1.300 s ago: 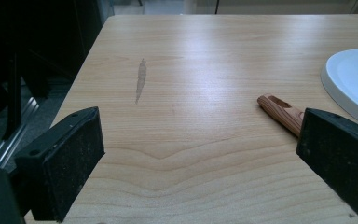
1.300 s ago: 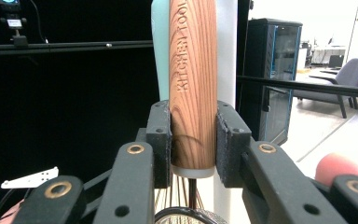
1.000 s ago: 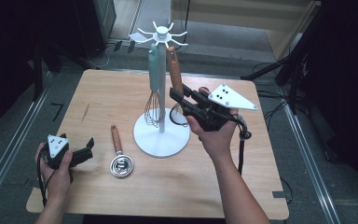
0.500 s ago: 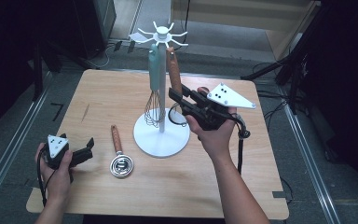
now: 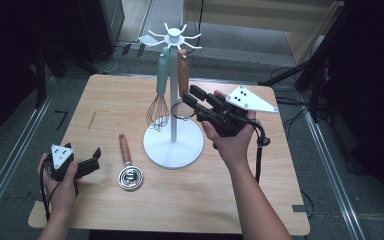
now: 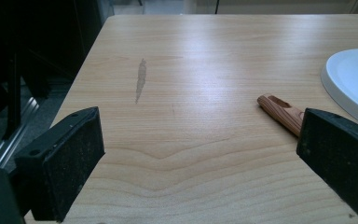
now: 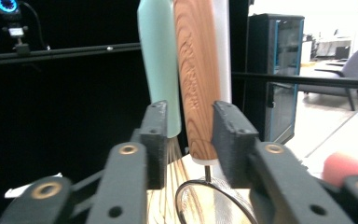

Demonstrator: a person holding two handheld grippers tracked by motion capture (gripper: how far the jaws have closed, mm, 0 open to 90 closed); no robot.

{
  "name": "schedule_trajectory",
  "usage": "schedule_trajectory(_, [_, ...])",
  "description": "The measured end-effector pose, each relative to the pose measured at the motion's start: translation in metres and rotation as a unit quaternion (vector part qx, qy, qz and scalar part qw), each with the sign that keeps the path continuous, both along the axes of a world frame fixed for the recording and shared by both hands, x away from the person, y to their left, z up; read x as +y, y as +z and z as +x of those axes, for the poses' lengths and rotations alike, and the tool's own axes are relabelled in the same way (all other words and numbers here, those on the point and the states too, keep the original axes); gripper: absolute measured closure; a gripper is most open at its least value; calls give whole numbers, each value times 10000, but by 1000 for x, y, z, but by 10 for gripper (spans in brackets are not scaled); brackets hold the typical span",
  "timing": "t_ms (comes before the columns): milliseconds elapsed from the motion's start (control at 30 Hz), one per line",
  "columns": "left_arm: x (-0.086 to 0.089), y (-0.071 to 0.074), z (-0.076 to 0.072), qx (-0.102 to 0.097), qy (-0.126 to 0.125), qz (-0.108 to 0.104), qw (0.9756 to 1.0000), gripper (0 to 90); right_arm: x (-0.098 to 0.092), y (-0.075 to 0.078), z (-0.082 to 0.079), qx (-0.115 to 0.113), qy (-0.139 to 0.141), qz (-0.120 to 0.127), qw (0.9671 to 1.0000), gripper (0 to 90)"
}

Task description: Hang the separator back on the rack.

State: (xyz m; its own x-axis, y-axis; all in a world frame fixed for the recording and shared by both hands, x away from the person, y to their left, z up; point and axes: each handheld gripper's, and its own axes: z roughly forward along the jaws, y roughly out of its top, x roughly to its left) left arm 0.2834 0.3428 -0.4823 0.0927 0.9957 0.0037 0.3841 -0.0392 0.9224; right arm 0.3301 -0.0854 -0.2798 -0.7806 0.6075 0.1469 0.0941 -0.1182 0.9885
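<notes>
Right gripper view: right hand-held gripper (image 7: 184,140) jaws apart, straddling hung wooden-handled strainer (image 7: 196,79); next, clamp handle, lift off rack.

No brand, label or printed word can be read anywhere in these pictures; the one sign-like mark is a dark shape like a figure 7 on the floor (image 5: 60,119), at about nine o'clock from the counter (image 5: 110,95) in the high view (it may be tape, not a numeral); the wooden handles and white stand carry no lettering.
</notes>
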Motion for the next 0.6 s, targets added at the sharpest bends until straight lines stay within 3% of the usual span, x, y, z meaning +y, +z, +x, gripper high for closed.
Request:
schedule_trajectory(333, [0, 0, 0, 10, -4, 12, 10000, 13, -8, 14, 15, -42, -239, 79, 9997, 900])
schedule_trajectory(600, [0, 0, 0, 15, 2, 5, 10000, 13, -5, 21, 25, -223, -462, 153, 9986, 900])
